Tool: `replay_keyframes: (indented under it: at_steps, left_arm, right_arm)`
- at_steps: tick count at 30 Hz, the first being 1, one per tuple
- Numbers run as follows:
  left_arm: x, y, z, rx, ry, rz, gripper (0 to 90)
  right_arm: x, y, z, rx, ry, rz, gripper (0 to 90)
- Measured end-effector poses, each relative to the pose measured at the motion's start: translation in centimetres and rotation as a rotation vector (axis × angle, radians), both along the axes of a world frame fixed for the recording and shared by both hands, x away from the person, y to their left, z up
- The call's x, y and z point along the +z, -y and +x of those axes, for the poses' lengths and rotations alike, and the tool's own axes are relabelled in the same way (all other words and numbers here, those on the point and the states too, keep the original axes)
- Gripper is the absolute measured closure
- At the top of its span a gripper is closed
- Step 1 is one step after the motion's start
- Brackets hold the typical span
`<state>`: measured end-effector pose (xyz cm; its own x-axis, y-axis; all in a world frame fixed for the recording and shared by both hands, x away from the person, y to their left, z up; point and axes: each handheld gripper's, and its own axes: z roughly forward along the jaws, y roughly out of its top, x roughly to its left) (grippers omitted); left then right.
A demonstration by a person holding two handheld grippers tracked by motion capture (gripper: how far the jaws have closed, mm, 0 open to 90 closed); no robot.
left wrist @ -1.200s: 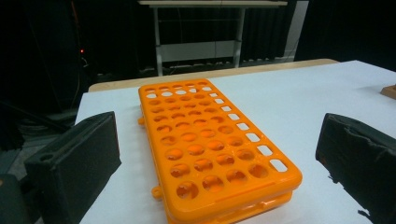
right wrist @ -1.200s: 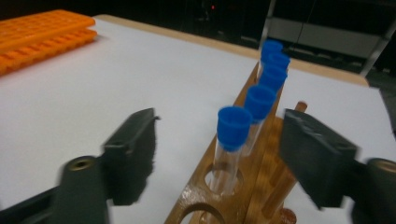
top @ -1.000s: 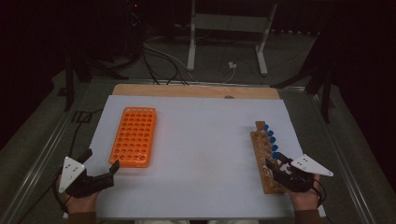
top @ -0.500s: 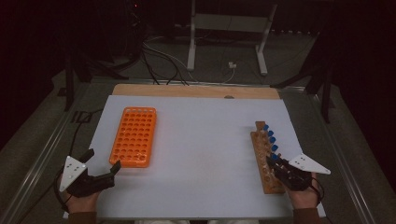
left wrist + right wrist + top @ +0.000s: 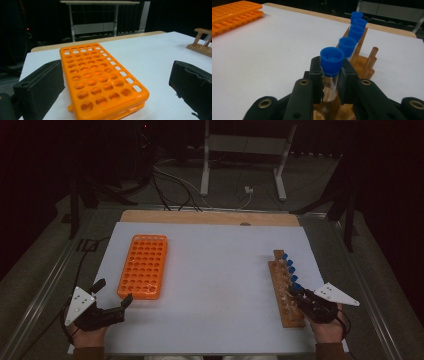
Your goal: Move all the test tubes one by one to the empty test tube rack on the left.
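The right claw is clamped on a blue-capped test tube; the left claw gapes wide, holding nothing.

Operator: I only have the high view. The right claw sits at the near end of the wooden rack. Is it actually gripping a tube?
Observer: Yes. The right claw is shut on the nearest tube; its pads press the clear glass just below the blue cap.
Operator: Is that tube lifted out?
Observer: It stands upright, in line with the other capped tubes; its lower end is hidden behind the claw.
Operator: And the left claw?
Observer: The left claw is wide open, facing the orange rack, whose holes are all empty.
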<state>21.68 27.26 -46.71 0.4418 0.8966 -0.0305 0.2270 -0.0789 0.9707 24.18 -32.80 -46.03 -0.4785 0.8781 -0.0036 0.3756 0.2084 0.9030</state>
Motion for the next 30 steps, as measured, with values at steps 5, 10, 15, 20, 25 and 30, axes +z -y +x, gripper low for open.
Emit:
replay_keyframes:
  at_steps: [5,10,15,20,25,30]
  left_arm:
    - [0.4,0.2,0.1,-0.014,-0.001,-0.003,0.6]
    - [0.9,0.6,0.4,-0.035,0.000,-0.009,0.6]
    - [1.4,0.8,0.9,-0.056,-0.001,-0.007,0.6]
    - [1.9,0.8,1.0,-0.069,0.009,-0.012,0.6]
    - [2.3,0.7,1.1,-0.077,0.019,-0.008,0.7]
    - [2.5,0.7,1.2,-0.075,0.026,-0.002,0.7]
  right_arm:
    - [0.8,-0.3,0.0,0.011,0.008,-0.007,76.6]
    - [1.5,-0.6,0.1,0.018,0.010,-0.016,76.7]
    - [2.2,-0.4,0.1,0.027,0.010,-0.014,76.7]
    - [3.3,-0.2,0.0,0.032,0.021,-0.008,76.7]
    - [4.3,0.0,0.1,0.044,0.026,0.008,76.7]
    - [5.5,-0.1,0.2,0.050,0.045,0.003,76.7]
